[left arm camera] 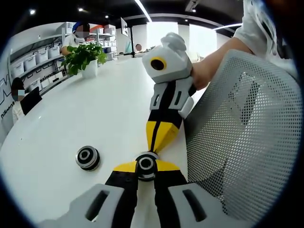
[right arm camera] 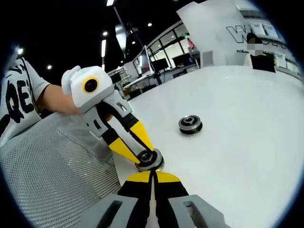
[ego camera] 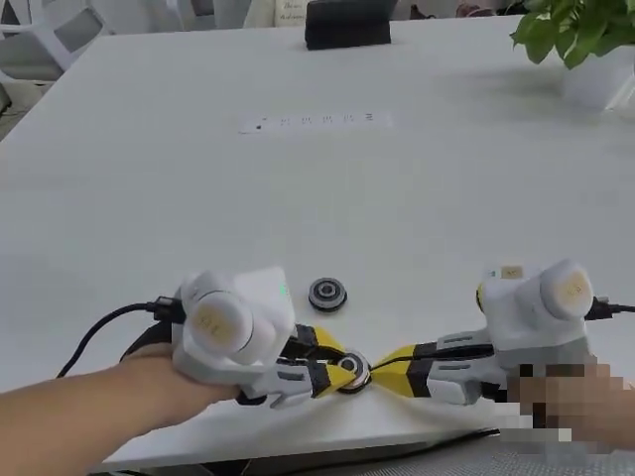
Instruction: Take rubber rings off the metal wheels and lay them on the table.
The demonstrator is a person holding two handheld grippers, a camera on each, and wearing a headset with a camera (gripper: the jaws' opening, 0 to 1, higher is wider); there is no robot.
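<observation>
The white worktop [ego camera: 317, 198] runs from the near edge to the far end of the head view. A grey mesh chair [left arm camera: 247, 133] stands against that near edge, at 3 o'clock in the left gripper view. A leafy plant [ego camera: 575, 30] in a white pot sits at the far 1 o'clock corner. A dark box [ego camera: 347, 25] sits on the far edge at 12 o'clock, with a faint strip of small print [ego camera: 317, 121] on the surface on its near side.

The two tongs meet tip to tip close to the near edge, at about 6 o'clock in the head view. The left tongs [left arm camera: 145, 167] come in from 9 o'clock. Their yellow-tipped jaws are closed on either side of a small metal wheel [right arm camera: 149, 159], which is held just over the surface. The right tongs [right arm camera: 152, 175] come in from 3 o'clock. Their jaws are pressed together with only a hairline between them, and their tips touch the rim of the same wheel. I cannot tell whether they are nipping the rubber on that rim.

A second wheel [ego camera: 327, 294] lies flat on the worktop near the held one, at about 11 o'clock from it in the head view and clear of both tongs. Its dark ring [right arm camera: 190, 131] sits around it.
</observation>
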